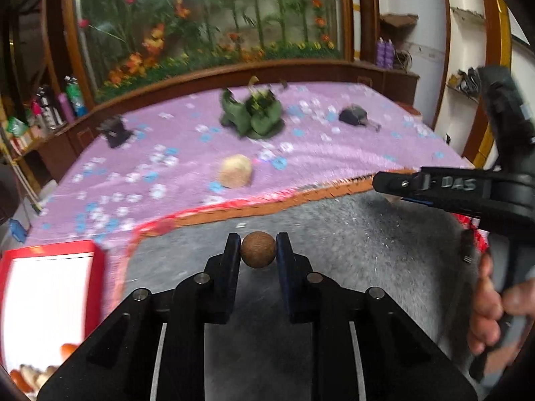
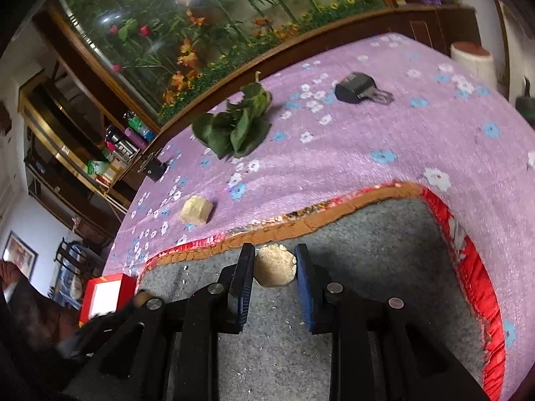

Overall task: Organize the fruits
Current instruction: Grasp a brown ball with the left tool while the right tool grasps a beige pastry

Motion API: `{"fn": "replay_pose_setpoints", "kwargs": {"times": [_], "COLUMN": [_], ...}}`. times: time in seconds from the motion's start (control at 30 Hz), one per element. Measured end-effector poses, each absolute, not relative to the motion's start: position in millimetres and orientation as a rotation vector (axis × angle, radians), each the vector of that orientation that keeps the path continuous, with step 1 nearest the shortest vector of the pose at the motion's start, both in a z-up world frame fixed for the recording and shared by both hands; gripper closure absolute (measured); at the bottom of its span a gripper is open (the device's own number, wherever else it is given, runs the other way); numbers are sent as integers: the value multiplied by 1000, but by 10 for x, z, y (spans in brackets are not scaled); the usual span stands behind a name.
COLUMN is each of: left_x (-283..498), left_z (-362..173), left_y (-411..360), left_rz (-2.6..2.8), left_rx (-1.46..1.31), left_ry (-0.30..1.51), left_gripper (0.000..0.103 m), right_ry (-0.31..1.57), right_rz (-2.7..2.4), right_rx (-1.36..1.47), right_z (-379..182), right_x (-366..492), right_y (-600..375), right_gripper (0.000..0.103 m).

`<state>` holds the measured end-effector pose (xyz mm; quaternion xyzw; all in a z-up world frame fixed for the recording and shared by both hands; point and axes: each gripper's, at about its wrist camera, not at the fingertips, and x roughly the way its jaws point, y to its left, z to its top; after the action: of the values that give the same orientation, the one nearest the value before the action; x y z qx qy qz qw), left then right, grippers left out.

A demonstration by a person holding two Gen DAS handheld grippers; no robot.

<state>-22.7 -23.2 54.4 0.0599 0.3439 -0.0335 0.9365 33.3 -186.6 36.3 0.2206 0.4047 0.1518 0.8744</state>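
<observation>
Here, left gripper [image 1: 258, 250] clamped on a small round brown fruit [image 1: 258, 250] above grey felt [image 1: 334, 250]; right gripper [image 2: 275, 267] pinching a pale crumbly chunk [image 2: 275, 270]. Red-rimmed tray [image 1: 50, 250] holding orange pieces.

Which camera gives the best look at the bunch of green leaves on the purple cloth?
The right wrist view: the bunch of green leaves is sharp there, individual leaves distinct on the purple flowered cloth. The left wrist view shows the same bunch, but motion-blurred and farther off.

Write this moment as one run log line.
left gripper: shut on brown ball | right gripper: shut on beige chunk | red box: left
</observation>
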Motion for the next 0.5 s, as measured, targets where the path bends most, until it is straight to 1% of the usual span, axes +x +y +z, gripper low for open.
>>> {"fn": "replay_pose_setpoints", "kwargs": {"times": [0.23, 0.37, 0.5], "left_x": [-703, -916, -1059], "left_z": [868, 973, 1029], "left_y": [28, 169, 340], "left_rz": [-41, -27, -17], "left_rx": [123, 128, 95], "left_ry": [607, 562, 538], "left_gripper": [84, 84, 84], "right_ry": [719, 707, 671], "right_rz": [331, 365, 389], "right_rx": [398, 427, 389], "right_z": [550, 647, 835], "right_x": [149, -13, -232], "right_y": [-1754, -1685, -1518], "right_gripper": [78, 78, 78]}}
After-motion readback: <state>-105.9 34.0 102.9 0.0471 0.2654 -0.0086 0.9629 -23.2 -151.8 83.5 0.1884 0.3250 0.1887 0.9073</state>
